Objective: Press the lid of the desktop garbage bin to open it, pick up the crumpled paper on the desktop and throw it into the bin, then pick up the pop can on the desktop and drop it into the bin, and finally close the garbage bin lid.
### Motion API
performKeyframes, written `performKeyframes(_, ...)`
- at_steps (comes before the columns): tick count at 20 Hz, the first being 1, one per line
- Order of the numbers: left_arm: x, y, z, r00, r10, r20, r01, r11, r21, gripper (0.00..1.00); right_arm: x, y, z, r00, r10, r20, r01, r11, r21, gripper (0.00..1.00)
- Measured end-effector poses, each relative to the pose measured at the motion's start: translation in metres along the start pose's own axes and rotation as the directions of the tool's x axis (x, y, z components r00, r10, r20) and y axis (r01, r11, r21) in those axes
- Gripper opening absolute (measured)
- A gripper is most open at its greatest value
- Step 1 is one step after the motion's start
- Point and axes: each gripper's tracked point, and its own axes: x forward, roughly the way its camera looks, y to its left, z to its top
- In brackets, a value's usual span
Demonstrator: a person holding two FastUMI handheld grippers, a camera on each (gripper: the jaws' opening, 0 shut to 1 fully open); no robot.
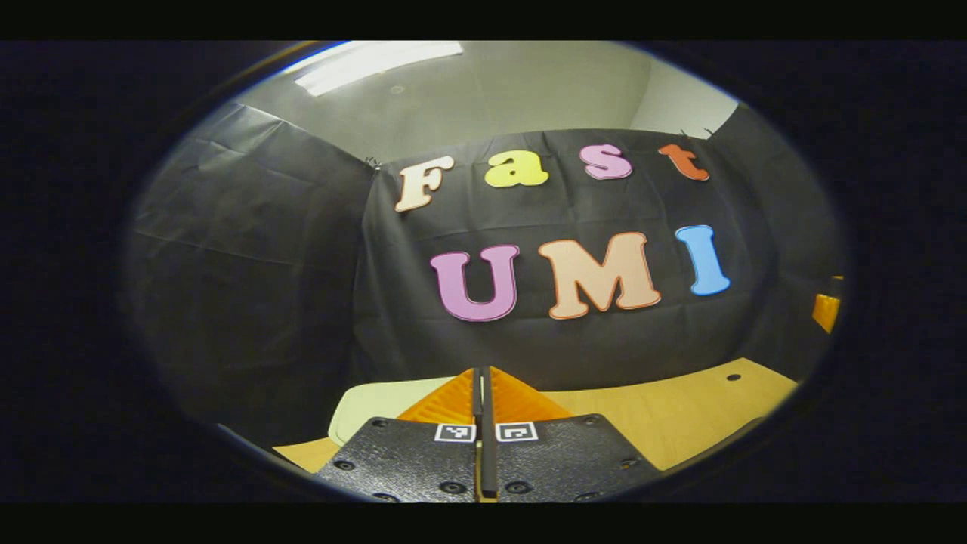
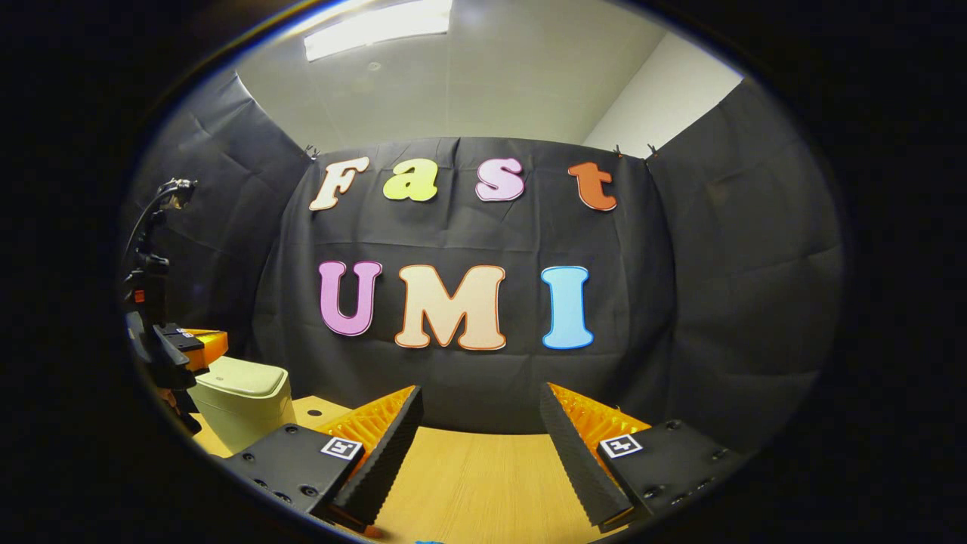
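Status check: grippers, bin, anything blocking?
Left gripper shut, empty, just above bin. Right gripper open, empty, over table. Bin lid down. Nothing blocking.

Bin [image 1: 370,404] mostly behind left tongs [image 1: 482,378]; other tongs [image 2: 177,351] cut by edge.

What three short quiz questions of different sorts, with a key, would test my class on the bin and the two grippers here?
1. True or false: the bin's lid is shut.
2. Which gripper has its fingers closed together with nothing between them? A) left gripper B) right gripper
3. Fill in: in the right gripper view, the bin stands on the wooden ____.

Key: 1 true; 2 A; 3 table.
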Motion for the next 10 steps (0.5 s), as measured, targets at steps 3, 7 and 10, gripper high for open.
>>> performKeyframes(3,0.006,0.009,-0.022,0.999,0.007,-0.047,-0.007,1.0,-0.005,0.0,0.007,0.01,-0.004,1.0,0.004,-0.016,-0.004,1.0,-0.002,0.98)
performKeyframes(7,0.012,0.018,-0.049,0.994,0.01,-0.108,-0.012,1.0,-0.013,0.0,0.011,0.025,-0.011,0.999,0.021,-0.038,-0.021,1.0,-0.006,0.98)
performKeyframes(10,0.009,0.016,-0.077,0.98,-0.011,-0.197,-0.001,0.998,-0.064,0.0,0.013,0.04,-0.02,0.996,0.049,-0.069,-0.05,0.999,-0.011,0.98)
